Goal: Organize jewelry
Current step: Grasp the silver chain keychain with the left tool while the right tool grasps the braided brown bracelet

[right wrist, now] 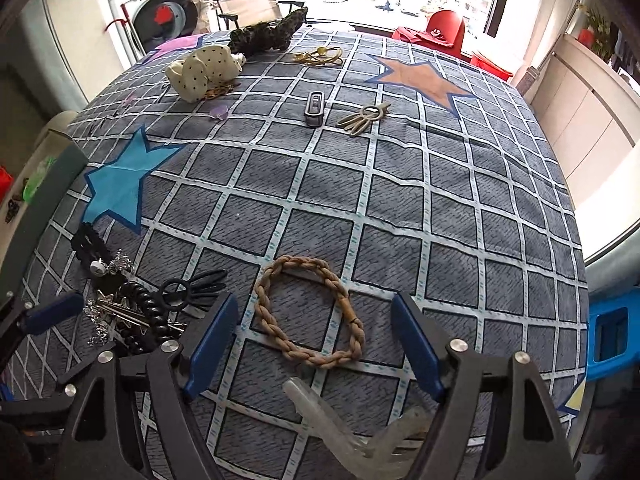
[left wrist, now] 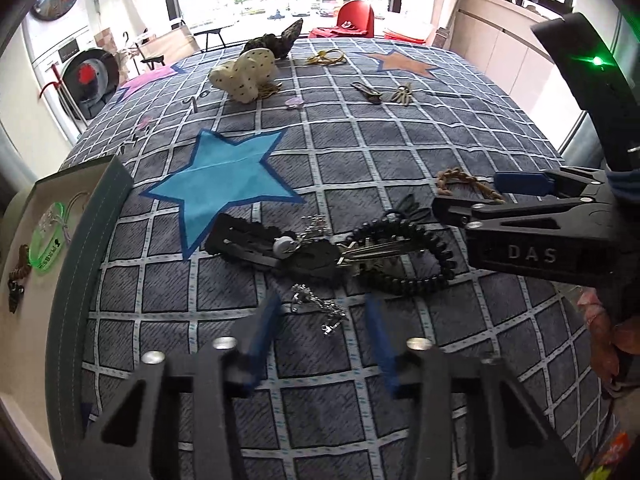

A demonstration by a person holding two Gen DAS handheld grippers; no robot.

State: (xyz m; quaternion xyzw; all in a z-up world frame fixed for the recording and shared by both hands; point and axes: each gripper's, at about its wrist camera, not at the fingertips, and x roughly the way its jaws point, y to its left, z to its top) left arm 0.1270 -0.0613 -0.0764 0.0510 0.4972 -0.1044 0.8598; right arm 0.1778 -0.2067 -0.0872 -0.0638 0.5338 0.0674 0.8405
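A tan braided bracelet (right wrist: 308, 316) lies flat in a closed loop on the checked cloth. To its left sits a tangled heap: a black coiled hair tie (left wrist: 404, 256), silver hair clips (left wrist: 370, 250), a black hair clip (left wrist: 244, 240) and a small silver chain (left wrist: 320, 306) just beside it. Farther back lie a polka-dot scrunchie (right wrist: 200, 70), a dark scrunchie (right wrist: 268, 36), a gold cord (right wrist: 320, 56), a grey clip (right wrist: 315, 109) and a hand-shaped clip (right wrist: 362, 117).

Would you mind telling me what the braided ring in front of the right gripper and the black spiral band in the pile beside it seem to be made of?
The braided ring looks like tan plaited cord or leather with a matte finish; its twisted strands show, and a smooth sleeve joins them. The black spiral band looks like glossy plastic: its coils catch highlights like a phone-cord hair tie. Neither is certain from sight alone.
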